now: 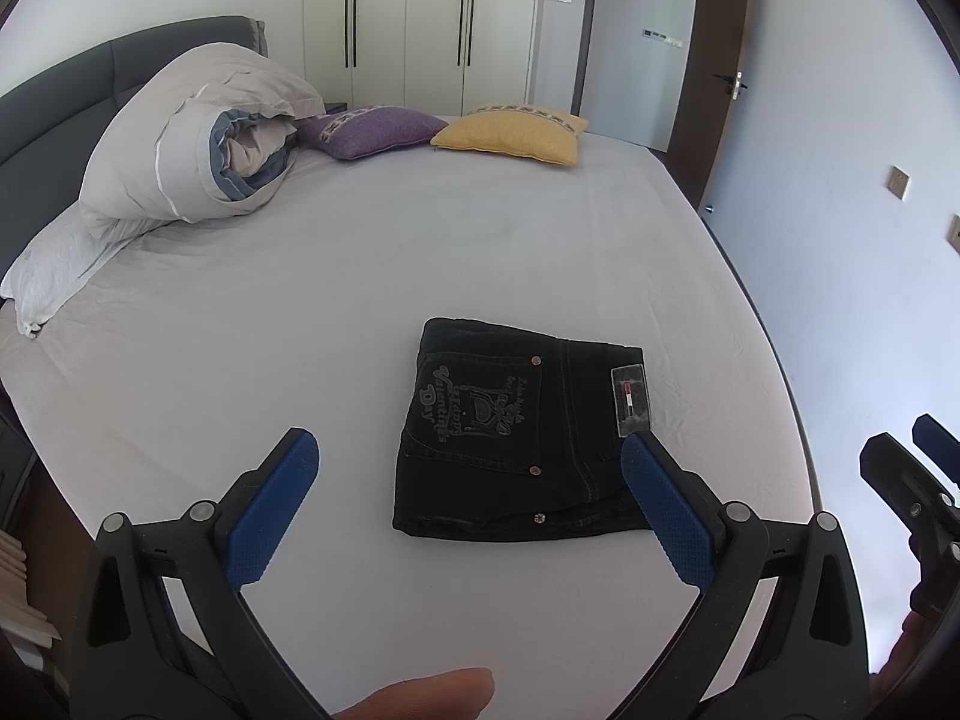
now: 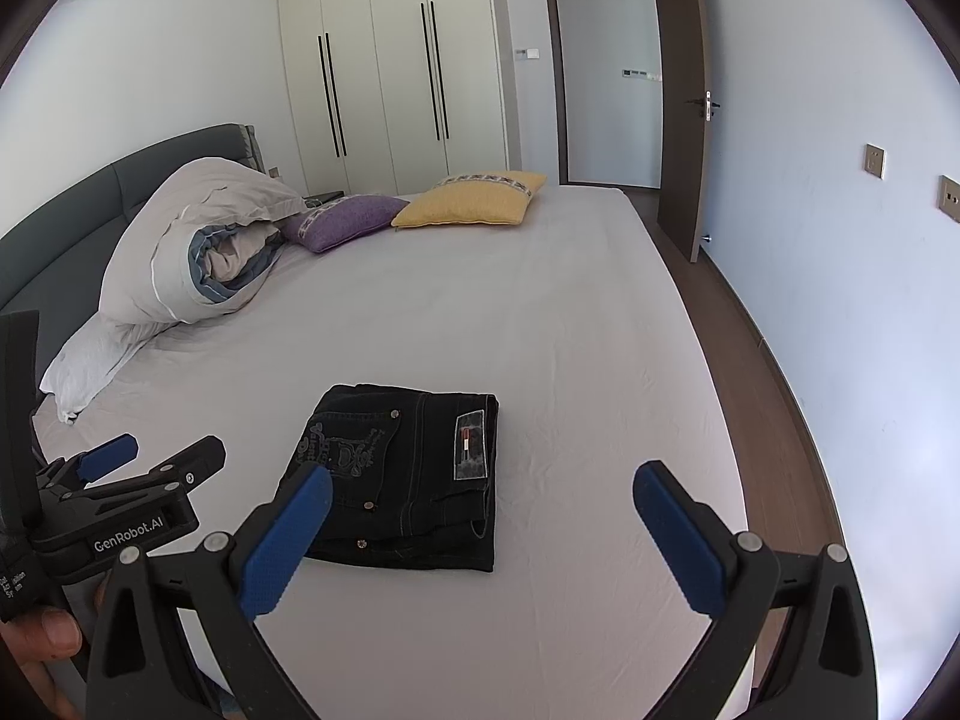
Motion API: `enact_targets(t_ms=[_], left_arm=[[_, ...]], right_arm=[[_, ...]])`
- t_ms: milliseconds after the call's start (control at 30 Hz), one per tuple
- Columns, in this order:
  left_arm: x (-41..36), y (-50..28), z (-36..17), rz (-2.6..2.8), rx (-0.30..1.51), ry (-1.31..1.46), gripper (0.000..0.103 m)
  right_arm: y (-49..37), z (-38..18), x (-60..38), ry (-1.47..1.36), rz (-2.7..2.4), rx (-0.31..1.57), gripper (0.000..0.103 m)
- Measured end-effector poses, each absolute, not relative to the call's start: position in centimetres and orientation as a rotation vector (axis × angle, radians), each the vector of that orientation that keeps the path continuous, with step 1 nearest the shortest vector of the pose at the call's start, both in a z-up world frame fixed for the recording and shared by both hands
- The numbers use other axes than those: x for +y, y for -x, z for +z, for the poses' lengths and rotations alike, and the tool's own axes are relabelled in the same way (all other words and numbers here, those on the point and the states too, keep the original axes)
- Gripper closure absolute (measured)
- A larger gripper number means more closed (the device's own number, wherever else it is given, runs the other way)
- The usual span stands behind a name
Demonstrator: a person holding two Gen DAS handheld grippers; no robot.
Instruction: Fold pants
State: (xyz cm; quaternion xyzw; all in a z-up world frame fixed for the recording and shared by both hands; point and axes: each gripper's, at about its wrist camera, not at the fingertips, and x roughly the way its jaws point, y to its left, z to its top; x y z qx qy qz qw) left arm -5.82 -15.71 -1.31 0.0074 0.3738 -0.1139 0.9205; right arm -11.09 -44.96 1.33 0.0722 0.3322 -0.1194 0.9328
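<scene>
With the pants [image 1: 522, 432] lying as a compact folded bundle on the bed [image 1: 300, 300] just ahead of both spread, empty tongs, left tongs [image 1: 468, 480] and right tongs [image 2: 483, 510], the folding looks done, so lift away without snagging the denim.

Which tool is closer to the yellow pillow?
Right tool, though narrowly; it sits on the jeans' side toward the yellow pillow. Left tool sits farther across.
</scene>
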Motion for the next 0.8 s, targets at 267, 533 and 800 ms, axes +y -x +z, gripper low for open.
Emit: enact_targets(t_ms=[267,533,800], left_arm=[[-15.73,5.84,-1.39,-0.233,0.770,-0.012,0.000],[-15.73,5.83,-1.36,-0.233,0.769,-0.012,0.000],[-15.70,5.82,-1.38,-0.231,0.771,-0.011,0.000]], right_arm=[[10.98,1.23,-45.08,-0.148,-0.243,0.681,0.000],[10.92,1.17,-45.07,-0.146,-0.243,0.683,0.000],[11.17,0.74,-44.85,-0.145,-0.240,0.686,0.000]])
